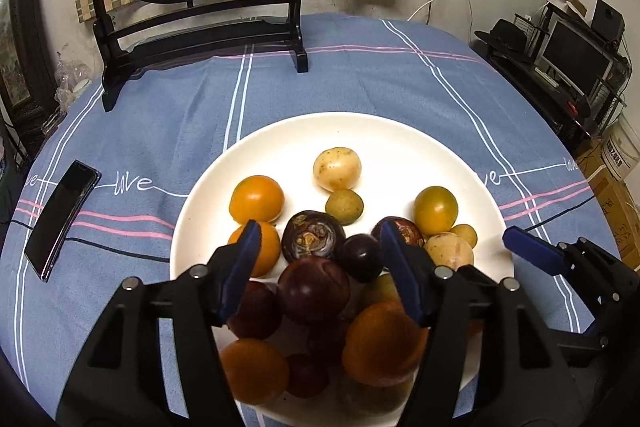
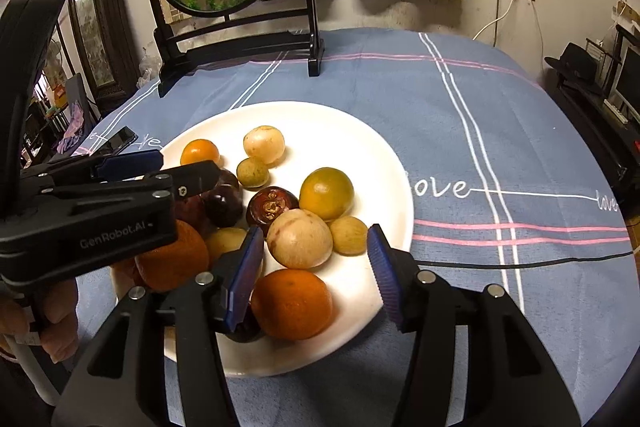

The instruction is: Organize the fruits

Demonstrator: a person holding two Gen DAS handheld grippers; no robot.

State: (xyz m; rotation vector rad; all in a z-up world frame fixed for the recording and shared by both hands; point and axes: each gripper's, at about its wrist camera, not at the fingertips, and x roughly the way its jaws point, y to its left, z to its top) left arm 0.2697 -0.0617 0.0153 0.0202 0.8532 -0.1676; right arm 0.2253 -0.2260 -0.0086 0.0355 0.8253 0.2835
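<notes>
Only the right wrist view shows a hand (image 2: 52, 323) at 8 o'clock; both the left gripper (image 1: 320, 247) and the right gripper (image 2: 316, 243) gape empty over the plate (image 2: 384, 163) of fruit, phone (image 1: 60, 219) at 9 o'clock

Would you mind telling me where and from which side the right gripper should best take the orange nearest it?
Probably across its widest middle, coming from above and the near side. The orange is round, so a grip across the middle should slip least. The right gripper stands open above it. The plate is bare to its right; a dark fruit crowds its left.
</notes>
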